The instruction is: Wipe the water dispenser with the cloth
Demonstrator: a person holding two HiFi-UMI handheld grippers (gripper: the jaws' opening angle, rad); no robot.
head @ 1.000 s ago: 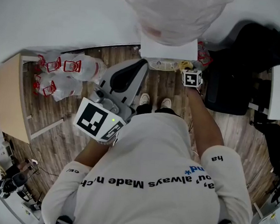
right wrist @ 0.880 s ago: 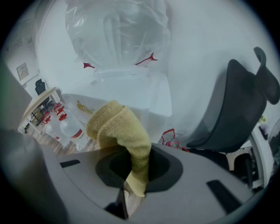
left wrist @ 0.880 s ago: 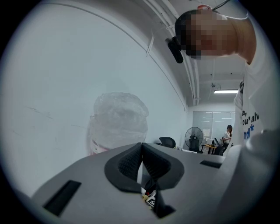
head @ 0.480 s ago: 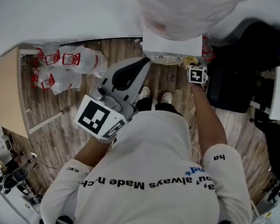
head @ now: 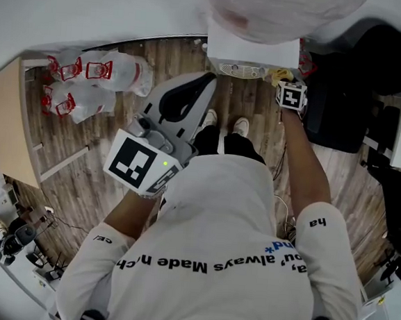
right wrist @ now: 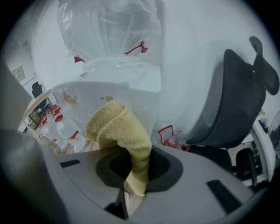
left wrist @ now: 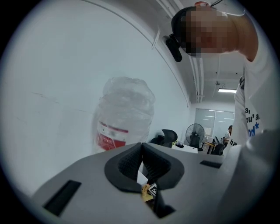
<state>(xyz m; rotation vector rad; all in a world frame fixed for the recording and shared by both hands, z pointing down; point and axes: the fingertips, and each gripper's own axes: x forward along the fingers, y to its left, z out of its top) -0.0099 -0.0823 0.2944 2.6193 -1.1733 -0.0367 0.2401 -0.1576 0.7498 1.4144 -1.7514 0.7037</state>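
The white water dispenser [head: 252,52] stands against the wall with a plastic-wrapped bottle [head: 283,10] on top. My right gripper [head: 288,85] is shut on a yellow cloth [head: 281,75] at the dispenser's front right corner. In the right gripper view the cloth [right wrist: 118,129] bulges out of the right gripper [right wrist: 138,164] and presses on the dispenser's white side [right wrist: 135,94], under the bottle [right wrist: 109,30]. My left gripper [head: 206,81] hangs in front of the dispenser, apart from it. In its own view the left gripper [left wrist: 141,158] is shut on nothing, pointing up at the bottle [left wrist: 124,116].
A black office chair [head: 353,85] stands just right of the dispenser, seen close in the right gripper view as the chair [right wrist: 236,100]. Wrapped water bottles [head: 88,87] lie on the wooden floor at the left, beside a light wooden cabinet [head: 8,128].
The right gripper with the cloth has slid a little to the right along the dispenser's front. The left gripper stays in about the same place.
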